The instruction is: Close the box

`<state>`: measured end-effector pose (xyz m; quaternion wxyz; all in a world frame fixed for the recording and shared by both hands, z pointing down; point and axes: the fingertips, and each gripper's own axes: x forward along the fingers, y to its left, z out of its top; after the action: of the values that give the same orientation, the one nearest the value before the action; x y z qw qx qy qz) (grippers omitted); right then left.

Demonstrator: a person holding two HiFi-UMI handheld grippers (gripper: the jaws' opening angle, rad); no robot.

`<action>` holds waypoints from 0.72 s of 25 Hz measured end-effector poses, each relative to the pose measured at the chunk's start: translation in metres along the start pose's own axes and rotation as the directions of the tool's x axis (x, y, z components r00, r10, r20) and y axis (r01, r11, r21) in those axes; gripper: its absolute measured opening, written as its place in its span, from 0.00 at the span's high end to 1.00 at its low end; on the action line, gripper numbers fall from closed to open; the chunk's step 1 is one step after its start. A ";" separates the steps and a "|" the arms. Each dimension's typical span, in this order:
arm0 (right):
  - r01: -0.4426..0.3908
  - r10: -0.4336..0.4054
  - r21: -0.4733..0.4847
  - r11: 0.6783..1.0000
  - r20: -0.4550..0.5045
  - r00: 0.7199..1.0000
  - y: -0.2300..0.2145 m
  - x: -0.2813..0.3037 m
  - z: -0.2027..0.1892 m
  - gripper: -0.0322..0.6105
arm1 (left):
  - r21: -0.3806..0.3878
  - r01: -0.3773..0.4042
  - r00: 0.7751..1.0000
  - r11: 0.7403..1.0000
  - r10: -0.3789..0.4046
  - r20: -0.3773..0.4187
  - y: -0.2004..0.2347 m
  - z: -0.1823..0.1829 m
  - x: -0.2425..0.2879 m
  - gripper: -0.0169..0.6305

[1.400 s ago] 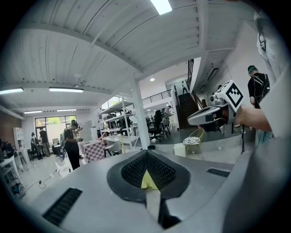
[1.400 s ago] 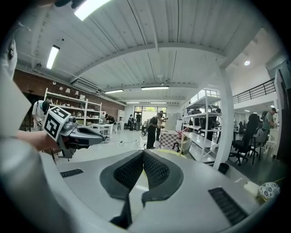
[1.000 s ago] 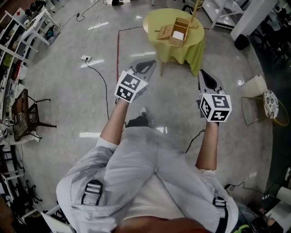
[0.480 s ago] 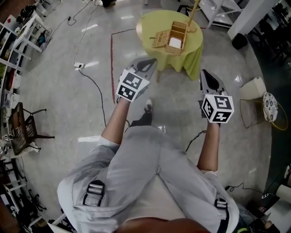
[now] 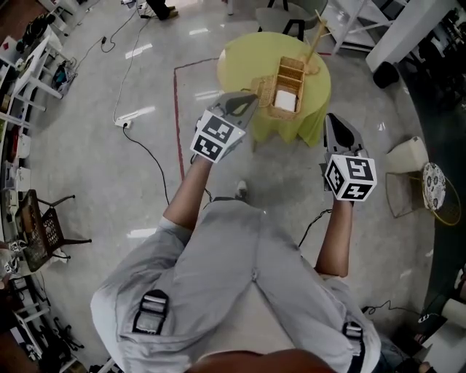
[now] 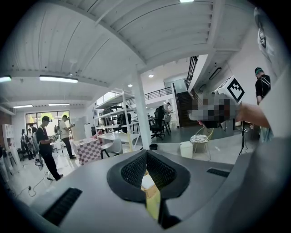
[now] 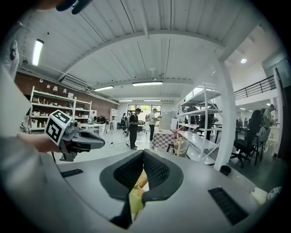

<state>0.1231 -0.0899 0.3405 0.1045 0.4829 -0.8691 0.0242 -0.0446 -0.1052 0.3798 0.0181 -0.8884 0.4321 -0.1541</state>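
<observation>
An open wicker box point(image 5: 285, 89) with something white inside stands on a round table under a yellow-green cloth point(image 5: 240, 62). Its lid point(image 5: 263, 88) lies folded out to the left. My left gripper point(image 5: 250, 97) is shut and empty, its tip over the table's near left edge, short of the box. My right gripper point(image 5: 330, 116) looks shut and empty, out to the right of the table. In the left gripper view, cloth and a white patch point(image 6: 147, 181) show below the closed left gripper point(image 6: 146, 154). In the right gripper view, wicker point(image 7: 138, 181) shows under the right gripper point(image 7: 143, 154).
A dark chair point(image 5: 285, 16) stands behind the table, and a thin wooden stick point(image 5: 317, 35) leans at its far side. Red tape point(image 5: 177, 116) and a cable point(image 5: 149, 142) run over the floor at left. A white bin point(image 5: 405, 154), a white column point(image 7: 223, 127), shelves and standing people point(image 6: 44, 145) surround.
The table and box have drawn closer in the head view. Both grippers have travelled forward with the person, and the left tip now overlaps the table's edge. Jaws unchanged.
</observation>
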 end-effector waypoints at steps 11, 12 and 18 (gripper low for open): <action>-0.006 0.005 0.083 0.997 0.016 1.000 -0.025 0.107 0.008 0.91 | -0.010 0.023 0.995 1.000 -0.024 -0.097 0.093 -0.041 0.070 0.93; -0.008 0.007 0.076 0.997 0.005 1.000 -0.026 0.114 0.004 0.91 | -0.014 0.023 0.993 1.000 -0.025 -0.119 0.099 -0.050 0.075 0.93; 0.000 0.006 0.071 0.997 -0.074 0.997 -0.042 0.159 -0.026 0.91 | -0.127 0.044 0.962 0.991 -0.076 -0.261 0.119 -0.120 0.106 0.93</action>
<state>0.0812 -0.2417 0.3958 0.1193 0.4837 -0.8640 0.0731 -0.1085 -0.2491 0.5020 -0.0979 -0.8719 0.4120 -0.2458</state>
